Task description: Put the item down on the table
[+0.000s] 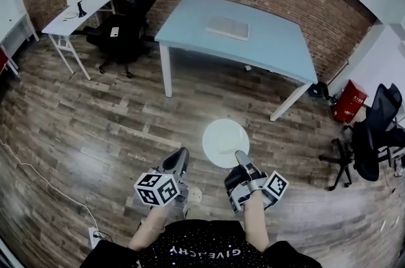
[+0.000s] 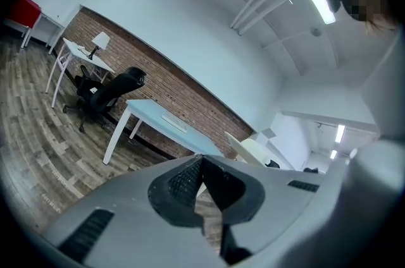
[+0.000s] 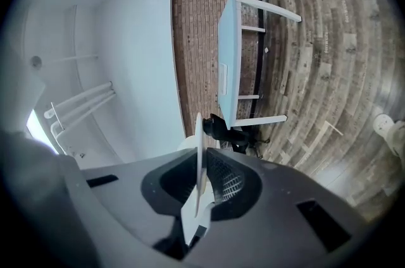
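**White plate, held clear of the surface**

White plate (image 1: 224, 141): gripped at its near rim by the right tongs (image 1: 241, 158), which were clenched on it. The disc projected forward from them, above the floor. Left tongs (image 1: 180, 158): pressed together on nothing. Pale blue surface (image 1: 278, 48): well apart, straight ahead, its near edge facing the plate. Judged: the plate needed carrying forward past that edge before lowering.

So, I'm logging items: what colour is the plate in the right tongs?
The plate is plain white, clearest in the head view, held in the right tongs.
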Motion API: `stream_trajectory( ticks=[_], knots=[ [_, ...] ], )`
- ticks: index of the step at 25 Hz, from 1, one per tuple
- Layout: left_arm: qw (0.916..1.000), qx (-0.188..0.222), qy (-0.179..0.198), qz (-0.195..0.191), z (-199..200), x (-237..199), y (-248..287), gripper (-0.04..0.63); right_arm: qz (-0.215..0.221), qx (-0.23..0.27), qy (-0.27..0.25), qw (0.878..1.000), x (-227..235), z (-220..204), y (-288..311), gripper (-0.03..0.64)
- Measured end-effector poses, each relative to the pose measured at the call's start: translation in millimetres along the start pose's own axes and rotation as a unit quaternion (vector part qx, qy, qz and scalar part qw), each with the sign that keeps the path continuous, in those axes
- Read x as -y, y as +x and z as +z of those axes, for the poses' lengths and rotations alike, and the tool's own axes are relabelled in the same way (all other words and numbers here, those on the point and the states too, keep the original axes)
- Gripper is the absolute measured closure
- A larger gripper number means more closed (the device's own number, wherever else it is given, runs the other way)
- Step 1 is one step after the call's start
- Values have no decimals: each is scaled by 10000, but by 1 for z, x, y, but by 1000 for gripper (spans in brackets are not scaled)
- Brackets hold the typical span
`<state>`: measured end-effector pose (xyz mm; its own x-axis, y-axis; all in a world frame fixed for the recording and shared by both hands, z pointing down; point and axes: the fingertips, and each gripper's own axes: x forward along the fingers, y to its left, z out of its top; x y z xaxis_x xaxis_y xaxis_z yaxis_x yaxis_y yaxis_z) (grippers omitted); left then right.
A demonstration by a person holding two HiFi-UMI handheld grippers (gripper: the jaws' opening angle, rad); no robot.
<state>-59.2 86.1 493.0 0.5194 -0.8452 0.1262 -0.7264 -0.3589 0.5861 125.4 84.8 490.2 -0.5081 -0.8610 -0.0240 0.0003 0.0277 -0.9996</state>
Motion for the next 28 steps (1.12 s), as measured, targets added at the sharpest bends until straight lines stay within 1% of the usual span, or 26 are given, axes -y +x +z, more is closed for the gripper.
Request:
stream_trajectory(
  ticks=[7, 12, 15, 19, 25, 28],
  knots=[
    [10000, 21, -2, -2, 33, -18, 96, 583, 29, -129, -25, 9999, 0, 68, 80, 586],
    [9999, 45, -18, 119, 51, -37, 145, 583, 2, -240, -9, 9997, 5, 101, 128, 586],
    [9999, 55, -1, 117, 52, -44, 165, 583, 2, -328, -2, 9995, 12, 113, 144, 586],
    [10000, -42, -4, 57, 48, -44, 180, 583, -88, -354, 63, 9993, 20, 121, 152, 586],
    [9997, -184, -76, 161, 48, -52, 193, 583, -149, -214, 208, 9994, 24, 134, 158, 584],
    [9995, -268, -42, 146, 49, -58, 207, 583, -154, -93, 304, 9994, 30, 143, 164, 584]
  ],
)
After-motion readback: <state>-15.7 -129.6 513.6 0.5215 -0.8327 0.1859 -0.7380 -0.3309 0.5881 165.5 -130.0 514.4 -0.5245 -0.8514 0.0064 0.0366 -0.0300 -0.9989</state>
